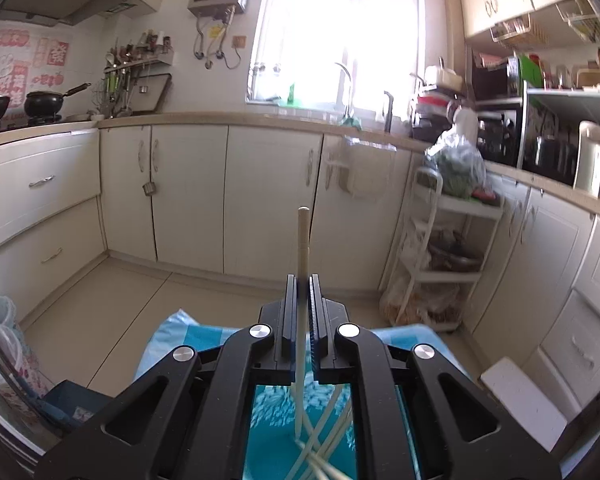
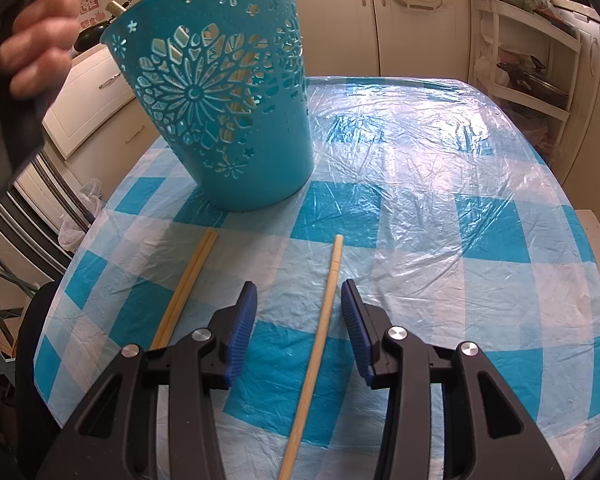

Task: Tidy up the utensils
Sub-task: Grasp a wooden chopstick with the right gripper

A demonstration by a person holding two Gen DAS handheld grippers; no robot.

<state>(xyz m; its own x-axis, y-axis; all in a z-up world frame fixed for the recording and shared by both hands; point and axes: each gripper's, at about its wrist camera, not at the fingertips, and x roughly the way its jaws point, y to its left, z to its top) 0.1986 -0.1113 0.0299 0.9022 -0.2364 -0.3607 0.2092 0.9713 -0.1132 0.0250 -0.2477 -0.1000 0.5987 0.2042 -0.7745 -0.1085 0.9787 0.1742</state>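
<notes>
Left claw: chopstick upright

Your left-hand chopstick is partly hidden: its middle runs behind the shut pads, and its lower tip is lost among blurred chopsticks cut off at six o'clock. In your right wrist view, the lone chopstick leaves the frame at six o'clock, and the pair disappears behind the gripper linkage. Your hand at ten o'clock is blurred. The basket interior shows only through its cut-outs.
</notes>
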